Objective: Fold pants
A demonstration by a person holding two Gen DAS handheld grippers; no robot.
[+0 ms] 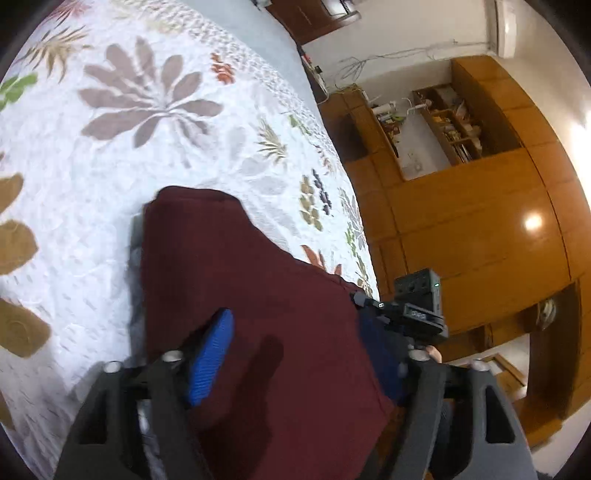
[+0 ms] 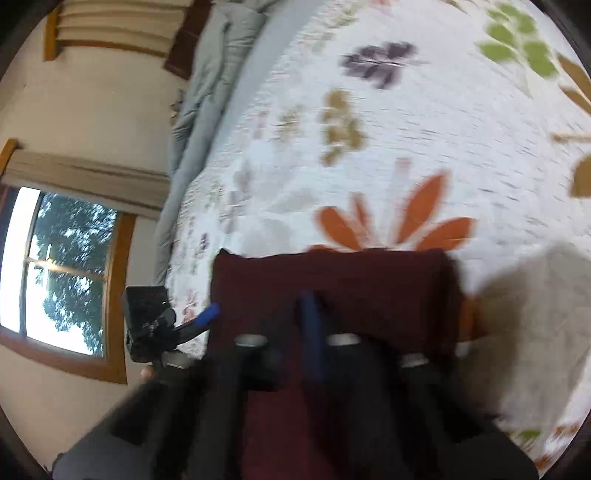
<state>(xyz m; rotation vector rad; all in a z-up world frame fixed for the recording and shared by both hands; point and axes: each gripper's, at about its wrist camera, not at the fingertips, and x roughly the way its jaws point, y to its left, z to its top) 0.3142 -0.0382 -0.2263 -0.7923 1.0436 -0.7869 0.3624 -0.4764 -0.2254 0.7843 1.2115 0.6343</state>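
Left wrist view, left to right:
- One bed, covered by one white quilted bedspread (image 1: 147,129) printed with large leaf and flower shapes in brown, taupe, green and orange.
- One pair of maroon cloth pants (image 1: 258,295). We see it as a single flat panel lying on the bedspread near the bed's side edge, with its far edge straight.
- One left hand-held gripper (image 1: 295,321). We count two blue ribbed pads (image 1: 210,358), one on each side of the maroon panel. The jaws stand wide apart, with the cloth lying between them and nothing pinched.
- One glossy orange-brown wooden wardrobe wall (image 1: 480,221), holding one open shelf niche (image 1: 424,129) of small clutter.
- One white air-conditioning unit (image 1: 506,26), high on the wall.

Right wrist view, left to right (heavily blurred):
- One wood-framed window (image 2: 66,273), with trees outside.
- One rumpled pale grey blanket (image 2: 199,110), along the far side of the bed.
- The left hand-held gripper again, with one blue pad showing at the left edge of the pants.
- One right hand-held gripper (image 2: 312,306). We make out only one dark blue pad, edge-on in the middle of the maroon cloth. As far as the blur allows, its jaws look drawn together on the pants.
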